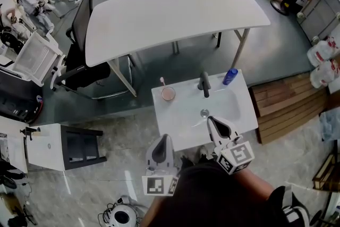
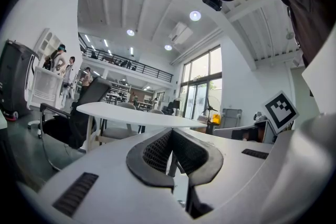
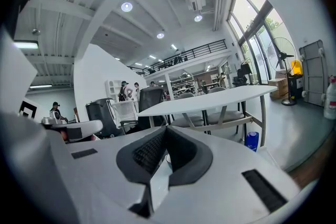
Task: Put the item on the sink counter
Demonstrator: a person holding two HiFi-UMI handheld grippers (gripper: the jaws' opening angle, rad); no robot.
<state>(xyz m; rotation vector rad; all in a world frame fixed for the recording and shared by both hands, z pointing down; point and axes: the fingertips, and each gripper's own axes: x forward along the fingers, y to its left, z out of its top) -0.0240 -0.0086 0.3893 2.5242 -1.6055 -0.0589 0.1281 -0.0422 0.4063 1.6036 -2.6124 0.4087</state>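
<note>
Left hand-held gripper [image 1: 163, 139] and right hand-held gripper [image 1: 214, 121] hover closed and empty; cup [image 1: 168, 93] and bottle [image 1: 230, 76] ahead sit on the worktop [image 1: 180, 120], so placing looks done, next only retreat.

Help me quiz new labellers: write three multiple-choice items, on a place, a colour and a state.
1. Where on the sink counter is the blue bottle? A) front left corner B) back right corner C) front right corner
2. What colour is the cup left of the faucet? A) pink B) green C) black
3. How stand the jaws of the left gripper and right gripper? A) wide apart B) on the cup C) together, empty
B: it stands far right of the faucet. A: the head view shows pink. C: each gripper view shows tips meeting on nothing.
</note>
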